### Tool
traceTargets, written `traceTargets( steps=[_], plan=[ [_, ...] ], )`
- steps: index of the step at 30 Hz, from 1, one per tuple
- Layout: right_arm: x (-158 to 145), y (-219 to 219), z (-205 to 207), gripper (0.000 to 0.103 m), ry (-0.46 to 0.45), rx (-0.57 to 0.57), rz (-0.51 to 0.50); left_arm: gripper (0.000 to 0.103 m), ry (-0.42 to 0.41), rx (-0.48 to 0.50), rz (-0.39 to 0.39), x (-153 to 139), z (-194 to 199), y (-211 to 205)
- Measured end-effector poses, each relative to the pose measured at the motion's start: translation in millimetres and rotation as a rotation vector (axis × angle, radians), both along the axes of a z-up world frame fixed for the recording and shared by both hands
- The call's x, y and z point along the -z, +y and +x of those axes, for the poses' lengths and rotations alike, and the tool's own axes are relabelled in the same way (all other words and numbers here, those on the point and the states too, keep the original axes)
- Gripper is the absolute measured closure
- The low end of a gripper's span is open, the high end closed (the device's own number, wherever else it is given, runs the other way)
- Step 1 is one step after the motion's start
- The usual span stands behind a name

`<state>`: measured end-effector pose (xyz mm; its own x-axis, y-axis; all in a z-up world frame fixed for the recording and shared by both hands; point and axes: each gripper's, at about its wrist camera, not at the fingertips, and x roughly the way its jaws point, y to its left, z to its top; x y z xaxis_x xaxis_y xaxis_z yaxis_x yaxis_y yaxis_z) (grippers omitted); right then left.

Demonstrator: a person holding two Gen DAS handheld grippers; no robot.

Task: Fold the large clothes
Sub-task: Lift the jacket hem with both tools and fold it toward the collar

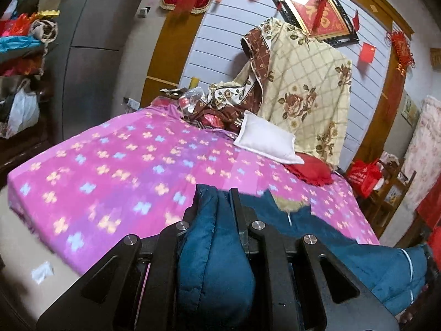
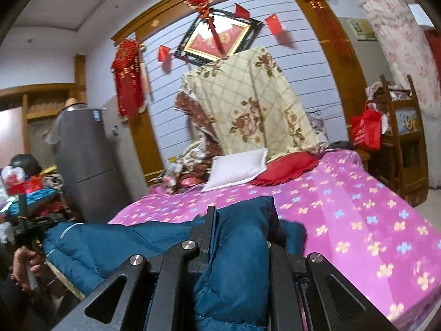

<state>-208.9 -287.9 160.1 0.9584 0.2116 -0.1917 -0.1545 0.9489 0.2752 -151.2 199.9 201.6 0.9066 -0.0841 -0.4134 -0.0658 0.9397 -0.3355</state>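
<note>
Left gripper (image 1: 213,207) jaws partly closed, clamped on a thick bunch of the teal padded jacket (image 1: 215,262) at bottom center of the left wrist view; fabric bulges between the fingers. Right gripper (image 2: 239,220) likewise pinches a fat fold of the same jacket (image 2: 237,262) at bottom center of the right wrist view. Jacket stretches between the two, low in frame, over the near edge of the pink flowered bedspread (image 1: 124,171). Person's hand (image 2: 24,264) on a gripper handle at lower left. White pillow (image 2: 237,168) and red cushion (image 2: 286,168) mid-frame behind.
</note>
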Motion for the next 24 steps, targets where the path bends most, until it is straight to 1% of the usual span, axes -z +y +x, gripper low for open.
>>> traceTargets(
  steps=[2, 4, 6, 7, 9, 12, 14, 17, 19, 20, 22, 23, 24],
  plan=[
    [1, -4, 39, 0.092, 0.011, 0.026, 0.033, 0.091, 0.014, -0.005, 0.011, 1, 41, -8],
    [4, -9, 77, 0.092, 0.027, 0.035, 0.061, 0.091, 0.039, -0.012, 0.017, 8, 86, -15],
    [10, -11, 120, 0.092, 0.06, 0.061, 0.046, 0.091, 0.066, -0.023, 0.027, 16, 123, -21],
    [15, -13, 146, 0.092, 0.083, 0.066, 0.058, 0.091, 0.09, -0.033, 0.039, 23, 148, -27],
    [28, -19, 186, 0.092, 0.13, 0.094, 0.067, 0.091, 0.13, -0.032, 0.074, 35, 183, -37],
    [53, -27, 233, 0.092, 0.189, 0.125, 0.076, 0.089, 0.182, -0.052, 0.135, 64, 229, -54],
    [76, -35, 260, 0.092, 0.247, 0.143, 0.104, 0.089, 0.223, -0.064, 0.145, 86, 250, -62],
    [115, -47, 287, 0.092, 0.342, 0.161, 0.14, 0.086, 0.291, -0.052, 0.126, 120, 278, -70],
    [131, -54, 298, 0.092, 0.409, 0.16, 0.172, 0.081, 0.333, -0.049, 0.121, 139, 291, -72],
    [137, -58, 306, 0.092, 0.443, 0.16, 0.189, 0.08, 0.352, -0.044, 0.119, 144, 296, -75],
    [145, -60, 316, 0.092, 0.484, 0.157, 0.193, 0.073, 0.39, -0.036, 0.093, 157, 305, -75],
    [149, -61, 321, 0.092, 0.507, 0.161, 0.193, 0.07, 0.401, -0.03, 0.066, 162, 308, -73],
    [154, -60, 323, 0.092, 0.516, 0.163, 0.195, 0.062, 0.412, -0.028, 0.039, 167, 311, -70]
  ],
)
